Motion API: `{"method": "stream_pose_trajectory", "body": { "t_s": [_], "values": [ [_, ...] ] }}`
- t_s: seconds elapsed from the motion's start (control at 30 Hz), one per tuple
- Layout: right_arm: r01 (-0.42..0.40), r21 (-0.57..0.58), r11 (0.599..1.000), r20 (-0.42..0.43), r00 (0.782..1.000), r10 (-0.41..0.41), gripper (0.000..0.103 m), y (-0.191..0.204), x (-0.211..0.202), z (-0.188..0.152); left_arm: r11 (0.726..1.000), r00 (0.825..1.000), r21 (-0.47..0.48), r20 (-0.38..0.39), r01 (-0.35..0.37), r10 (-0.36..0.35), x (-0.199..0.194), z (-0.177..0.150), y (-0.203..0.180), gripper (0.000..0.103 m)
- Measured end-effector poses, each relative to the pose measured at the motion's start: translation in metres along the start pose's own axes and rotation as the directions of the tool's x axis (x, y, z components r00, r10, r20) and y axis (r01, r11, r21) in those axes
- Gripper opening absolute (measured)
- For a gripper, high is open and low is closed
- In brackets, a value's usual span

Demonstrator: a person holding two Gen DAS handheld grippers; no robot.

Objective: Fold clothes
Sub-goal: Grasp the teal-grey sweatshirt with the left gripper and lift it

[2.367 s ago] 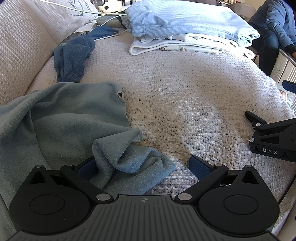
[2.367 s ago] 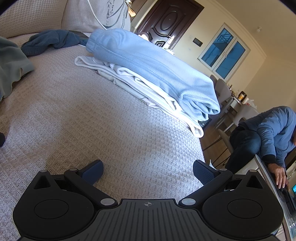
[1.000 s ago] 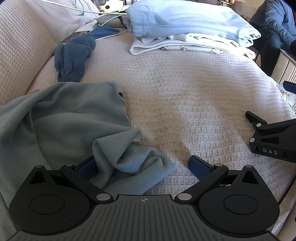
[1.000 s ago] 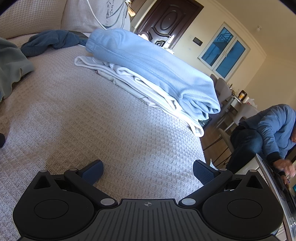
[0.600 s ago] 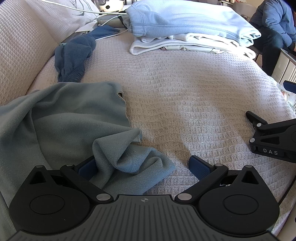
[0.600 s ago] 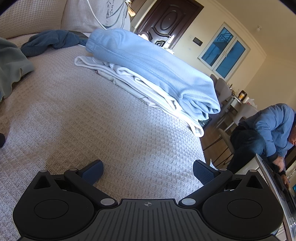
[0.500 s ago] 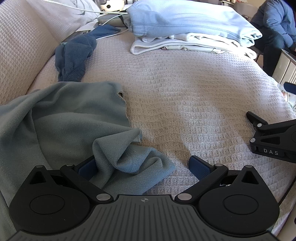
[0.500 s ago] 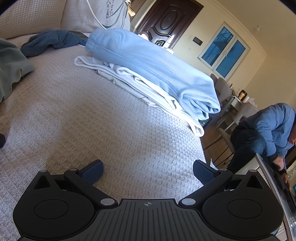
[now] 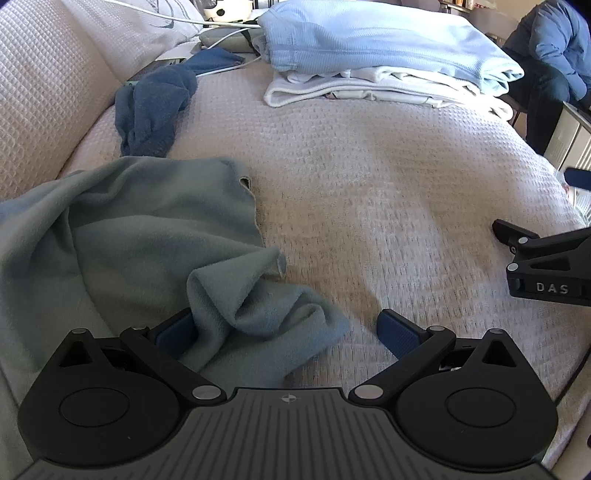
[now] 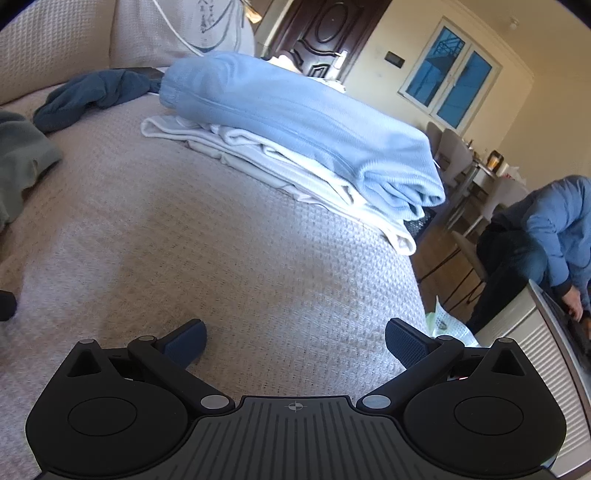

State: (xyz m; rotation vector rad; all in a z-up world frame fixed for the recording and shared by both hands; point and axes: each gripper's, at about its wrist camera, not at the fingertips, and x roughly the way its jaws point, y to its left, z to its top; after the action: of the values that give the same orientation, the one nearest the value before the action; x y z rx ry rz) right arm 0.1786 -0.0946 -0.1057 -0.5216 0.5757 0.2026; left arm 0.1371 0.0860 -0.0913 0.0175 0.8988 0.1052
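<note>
A: Little has moved; both the left gripper [image 9: 284, 326] and the right gripper [image 10: 295, 339] stay agape, empty.

B: The grey-green garment [image 9: 140, 236] sits bunched at the bed's [image 9: 369, 177] left edge; a pinch there could catch several layers.

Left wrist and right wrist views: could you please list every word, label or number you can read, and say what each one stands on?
"DAS": white letters on the black body of the right tongs, seen from the left wrist view.
The dark print on the white pillow in the right wrist view is too small and blurred to read.
No other text shows.
</note>
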Motion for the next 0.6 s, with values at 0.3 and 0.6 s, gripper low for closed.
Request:
{"method": "stream_pose_trajectory", "body": {
  "t_s": [0.3,0.6],
  "values": [
    [-0.292,0.062,0.955,0.042,0.956,0.289,0.103,-0.004,-0.028,0.012,0.999,0.991,-0.032,0.136,-0.005,0.009,-0.074,-0.013,0.002,0.103],
    [-0.48,0.441,0.759,0.028,0.852,0.523,0.103,-0.044,-0.013,0.016,0.972,0.965,-0.12,0.146,-0.2,0.217,-0.096,0.011,0.053,0.103]
  ]
}}
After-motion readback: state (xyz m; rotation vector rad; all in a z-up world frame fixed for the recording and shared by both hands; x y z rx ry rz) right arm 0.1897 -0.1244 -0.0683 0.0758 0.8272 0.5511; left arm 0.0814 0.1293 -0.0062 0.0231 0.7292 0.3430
